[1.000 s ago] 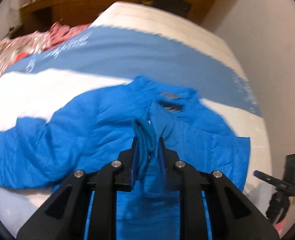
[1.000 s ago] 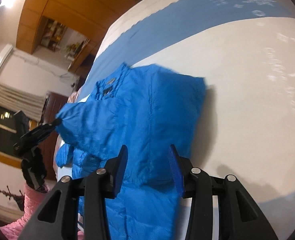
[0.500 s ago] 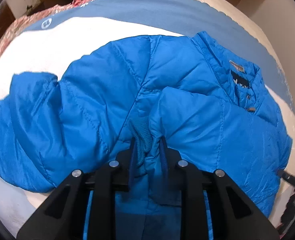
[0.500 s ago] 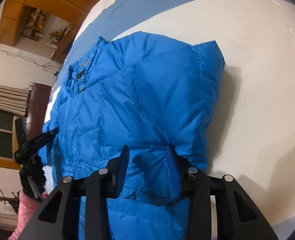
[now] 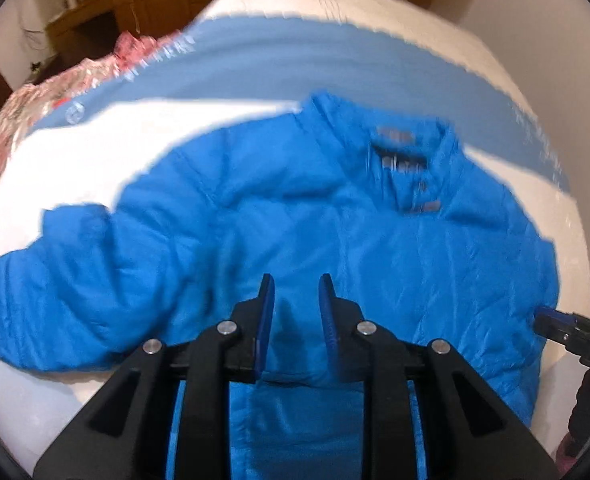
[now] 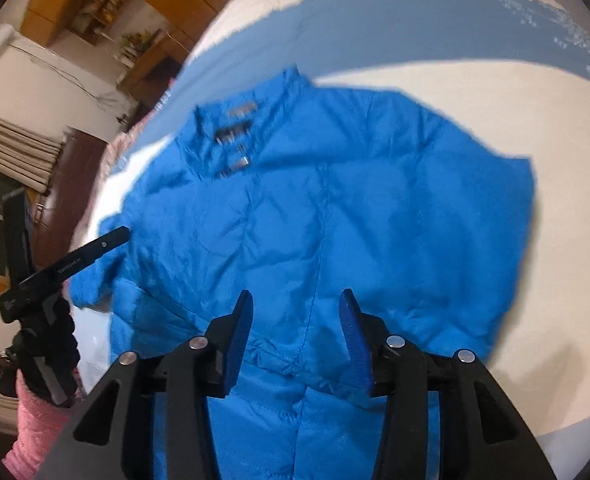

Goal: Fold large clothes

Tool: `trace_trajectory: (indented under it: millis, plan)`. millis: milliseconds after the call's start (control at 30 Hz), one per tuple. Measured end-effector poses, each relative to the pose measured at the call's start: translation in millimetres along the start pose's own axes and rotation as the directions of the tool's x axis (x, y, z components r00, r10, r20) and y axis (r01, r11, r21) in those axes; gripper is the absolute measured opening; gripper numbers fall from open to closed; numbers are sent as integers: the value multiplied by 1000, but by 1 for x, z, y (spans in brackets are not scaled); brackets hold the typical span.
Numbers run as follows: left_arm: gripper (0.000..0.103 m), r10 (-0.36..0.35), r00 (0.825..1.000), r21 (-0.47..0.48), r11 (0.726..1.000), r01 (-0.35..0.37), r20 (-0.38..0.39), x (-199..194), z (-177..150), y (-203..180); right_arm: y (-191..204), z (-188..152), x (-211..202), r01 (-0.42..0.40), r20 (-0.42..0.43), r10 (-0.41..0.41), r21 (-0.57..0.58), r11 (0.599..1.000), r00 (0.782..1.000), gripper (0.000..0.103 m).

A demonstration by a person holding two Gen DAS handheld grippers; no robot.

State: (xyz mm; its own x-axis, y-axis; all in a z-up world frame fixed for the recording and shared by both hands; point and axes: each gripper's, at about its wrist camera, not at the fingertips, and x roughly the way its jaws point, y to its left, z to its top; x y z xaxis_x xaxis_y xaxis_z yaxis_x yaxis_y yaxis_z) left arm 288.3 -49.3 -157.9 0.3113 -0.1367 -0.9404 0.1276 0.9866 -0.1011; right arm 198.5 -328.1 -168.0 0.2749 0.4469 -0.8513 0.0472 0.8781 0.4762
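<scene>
Both shots are pretty motion-blurred, so the labels and snaps at the collar of the blue puffer jacket (image 5: pixel 295 216) are just grey smears, can't read them. The jacket lies spread on a white bed cover (image 5: pixel 95 152) with a blue band (image 5: pixel 255 64) running across behind the collar. The hem end is cut off under both tools, so I can't see how far down it goes. One sleeve sticks out sideways in the left wrist view; on the other side the edge looks folded in, though where that sleeve ended up is hidden.

The left gripper (image 5: pixel 295 312) hangs over the lower chest with its pads apart and nothing pinched, fabric just underneath. The right gripper (image 6: pixel 295 328) is opening, its jaws wider, jacket below the gap but not squeezed.

A pink patterned quilt (image 5: pixel 11 120) is bunched at the far edge. No containers anywhere that I can make out
</scene>
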Motion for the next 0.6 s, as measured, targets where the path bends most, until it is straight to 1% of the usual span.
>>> trace_trajectory:
  millis: [33,67,100,133,200,233,300,333,400,433,467,533,567,600]
  plan:
    - [24,13,999,6,1000,-13,-42,15,-3,1,-1,0,8,5,-18,-4,12,1000,1000,46]
    - [23,30,998,13,999,-29,-63,28,-7,3,-4,-2,19,23,-41,-22,27,999,999,44]
    - [23,26,998,20,999,-25,-58,35,-9,6,-10,-4,30,27,-57,-24,43,999,998,44]
    - [23,21,999,35,999,-20,-35,37,-11,6,-13,-6,37,13,-55,-10,57,998,998,44]
    - [23,30,999,59,998,-28,-23,36,-13,3,-21,-7,41,-27,-38,31,101,995,999,44]
    - [23,32,999,63,998,-30,-25,36,-13,2,-23,-6,41,-30,-45,35,112,993,998,44]
    - [23,40,999,58,998,-38,-36,33,-10,0,-23,-3,39,-19,-57,26,124,992,998,43]
    - [22,52,998,55,997,-50,-39,26,-10,-2,-19,-4,34,0,-53,7,127,992,999,43]
    - [23,35,999,68,997,-35,-2,9,-12,-9,-6,-8,18,21,-9,-21,94,995,1000,46]
    - [23,25,1000,83,996,-26,15,2,-15,-13,-1,-10,11,21,3,-21,81,997,1000,46]
    - [23,17,1000,101,995,-18,15,-3,-19,-18,6,-15,6,17,11,-18,69,997,1000,46]
    - [23,-7,1000,98,995,8,-11,-2,-25,-17,13,-21,4,17,17,-18,64,998,1000,46]
    - [25,-20,999,89,996,24,-42,9,-28,-15,15,-24,8,26,12,-27,62,998,1000,46]
    - [25,-12,997,80,997,18,-72,20,-30,-12,15,-26,16,50,-6,-49,69,996,999,46]
